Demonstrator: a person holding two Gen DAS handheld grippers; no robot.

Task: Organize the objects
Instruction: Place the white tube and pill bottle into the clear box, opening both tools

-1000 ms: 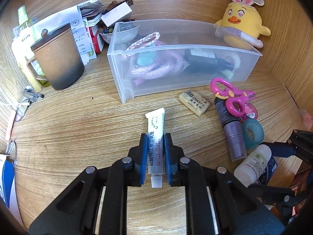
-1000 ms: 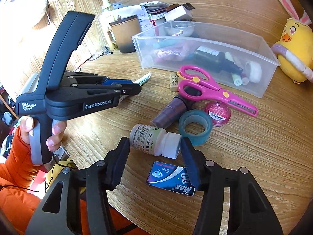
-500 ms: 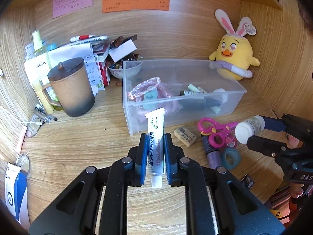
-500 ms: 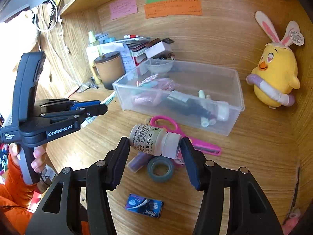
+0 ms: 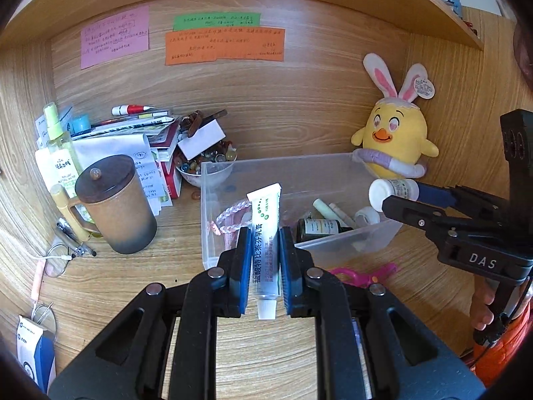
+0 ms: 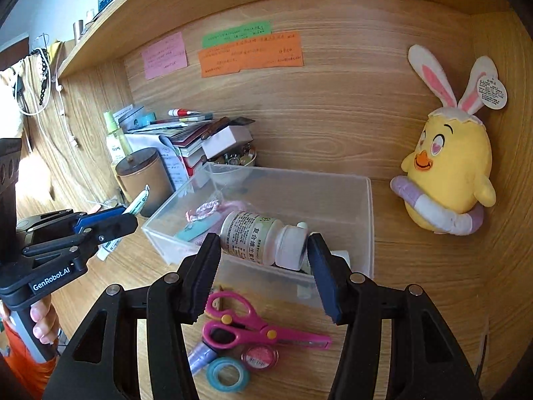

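Tube (image 5: 265, 233) pinched in left gripper (image 5: 265, 268) fingers, pill bottle (image 6: 263, 238) clamped sideways in right gripper (image 6: 263, 268), both held above clear bin (image 6: 368, 220) on tabletop; recommend lowering w/ care inside walls before release.

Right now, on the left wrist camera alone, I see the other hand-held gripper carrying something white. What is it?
Observer: A white plastic pill bottle with a printed label, held crosswise in the right hand-held gripper, cap against one pad.
Operator: What is under it?
Observer: The near wall of the clear plastic bin. The bottle is above it.
Operator: What lies by the pink-handled scissors?
Observer: A teal tape roll, nearer than the scissors.
Operator: Anything else?
Observer: A round pink tin, between the roll and the scissors.
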